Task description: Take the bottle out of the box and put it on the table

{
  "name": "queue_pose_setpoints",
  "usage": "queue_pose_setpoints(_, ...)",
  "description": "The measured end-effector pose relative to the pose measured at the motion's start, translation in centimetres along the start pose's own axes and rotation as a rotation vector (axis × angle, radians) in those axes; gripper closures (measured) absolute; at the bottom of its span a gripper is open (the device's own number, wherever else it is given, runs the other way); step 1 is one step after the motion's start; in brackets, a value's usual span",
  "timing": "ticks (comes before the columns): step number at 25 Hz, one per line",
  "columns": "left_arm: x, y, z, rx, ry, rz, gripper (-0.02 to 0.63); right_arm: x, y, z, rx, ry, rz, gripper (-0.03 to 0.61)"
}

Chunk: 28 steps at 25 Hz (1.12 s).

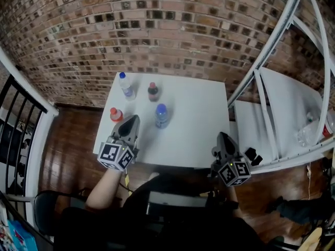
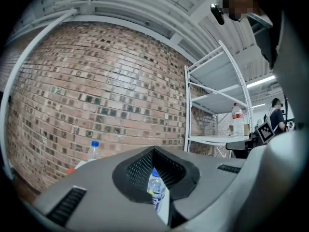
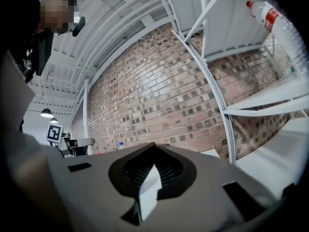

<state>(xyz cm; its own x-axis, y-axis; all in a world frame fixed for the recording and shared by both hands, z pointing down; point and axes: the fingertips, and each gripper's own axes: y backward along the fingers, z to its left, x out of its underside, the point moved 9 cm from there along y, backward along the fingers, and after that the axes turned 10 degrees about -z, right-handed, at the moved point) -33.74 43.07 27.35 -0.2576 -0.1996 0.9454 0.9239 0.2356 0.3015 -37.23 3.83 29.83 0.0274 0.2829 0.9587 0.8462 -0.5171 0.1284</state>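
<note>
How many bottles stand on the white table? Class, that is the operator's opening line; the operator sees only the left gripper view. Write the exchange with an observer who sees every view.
Observer: Four: a blue-capped clear bottle, a red-capped dark bottle, an orange-capped bottle and a blue bottle.
Operator: Where is my left gripper among them?
Observer: From the head view, the left gripper points between the orange-capped bottle and the blue bottle, touching neither.
Operator: And the other gripper?
Observer: The right gripper hangs by the table's near right corner, jaws together, nothing between them.
</note>
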Motion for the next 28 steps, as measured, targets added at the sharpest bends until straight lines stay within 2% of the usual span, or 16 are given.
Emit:
queue_pose_setpoints(10, -0.2, 1.5, -0.7, 0.027, -0.004, 0.010, 0.611, 0.2, -0.4, 1.7, -0.008, 0.032, 0.032, 0.575)
queue_pose_setpoints(20, 1.2, 3.3, 0.4, -0.024, -0.009, 0.057, 0.611, 0.7, -0.8, 1.9, -0.014, 0.011, 0.038, 0.577)
queue_pose_setpoints(28, 1.0, 3.2, 0.9, -0.033, -0.026, 0.048, 0.611, 0.8, -0.4, 1.7, 0.000, 0.009, 0.036, 0.577)
